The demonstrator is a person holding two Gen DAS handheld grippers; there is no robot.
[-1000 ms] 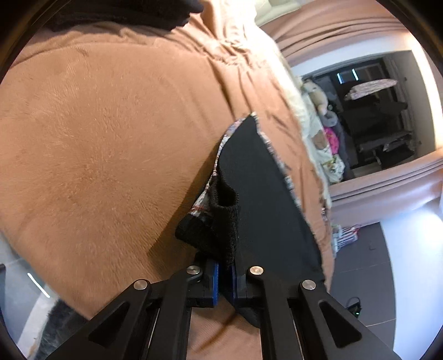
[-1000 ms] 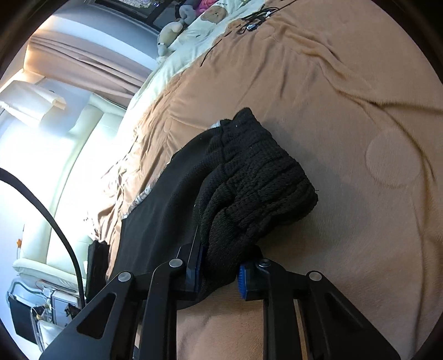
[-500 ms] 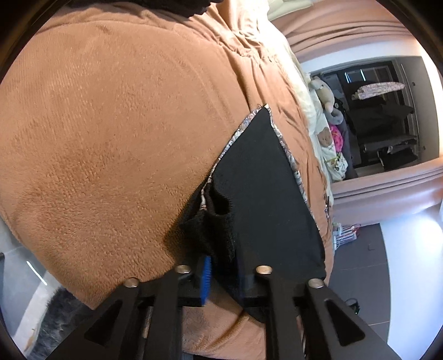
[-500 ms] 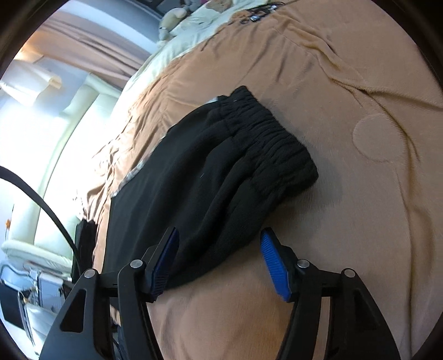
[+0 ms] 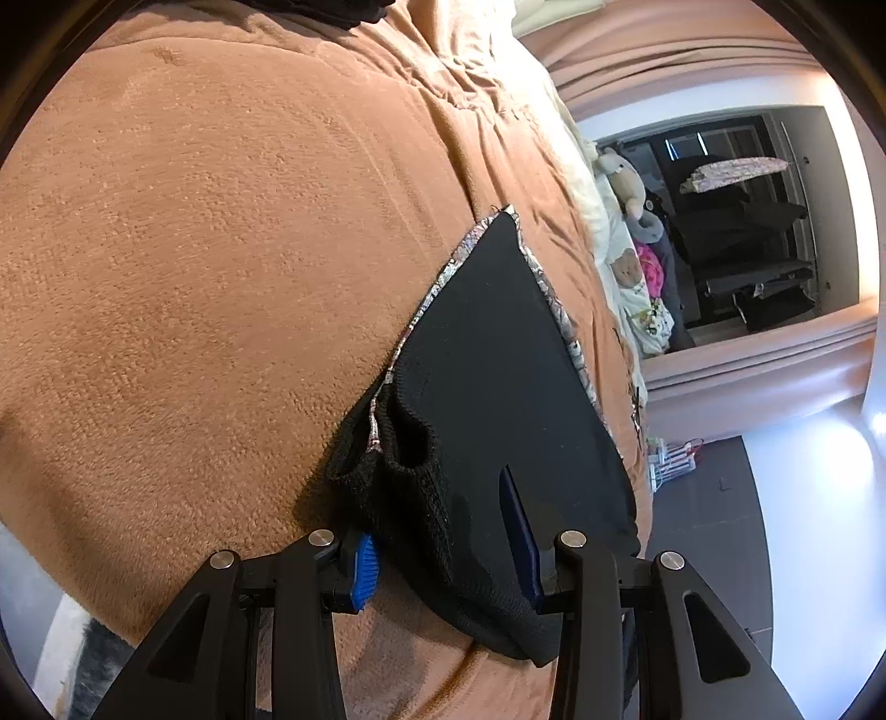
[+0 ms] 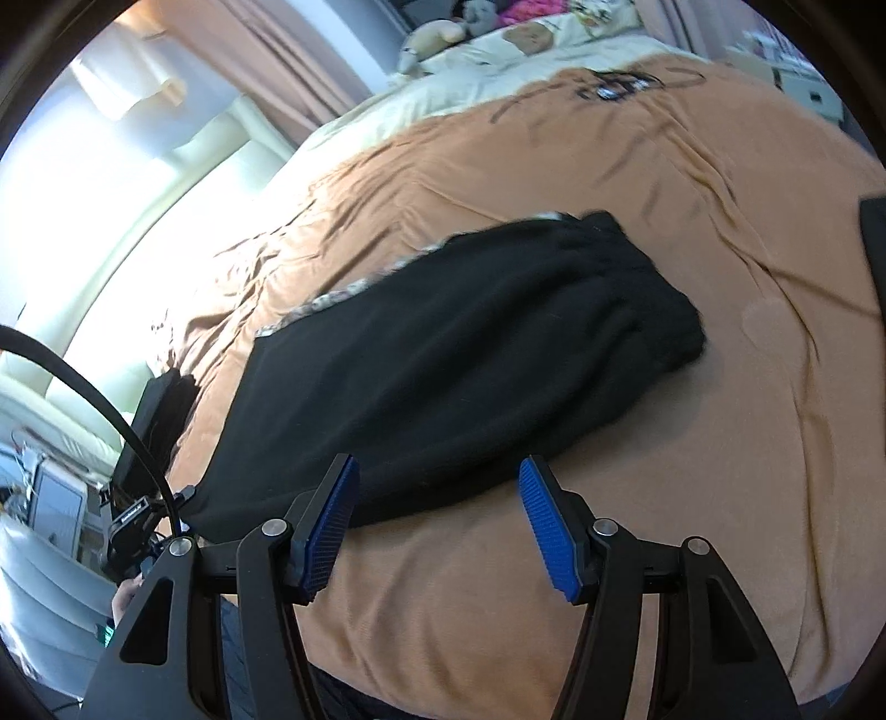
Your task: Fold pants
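Black pants [image 6: 476, 354] lie folded lengthwise on the brown bedspread [image 6: 609, 554], with a patterned lining showing along one edge. In the left wrist view the pants [image 5: 498, 354] stretch away from me, their ribbed cuffs [image 5: 404, 471] bunched between the fingers. My left gripper [image 5: 443, 531] is open, its blue pads on either side of the cuffs. My right gripper [image 6: 443, 520] is open and empty, pulled back just off the near edge of the pants.
Stuffed toys [image 6: 437, 33] and pale bedding lie at the head of the bed. A cable and glasses-like item [image 6: 614, 86] rest on the spread beyond the pants. The left gripper's body [image 6: 149, 421] shows at the left. An open wardrobe [image 5: 742, 238] stands beyond the bed.
Both grippers opened and let go of the pants, which now lie flat. The right gripper drew back from the waistband end; the left stays around the cuffs.
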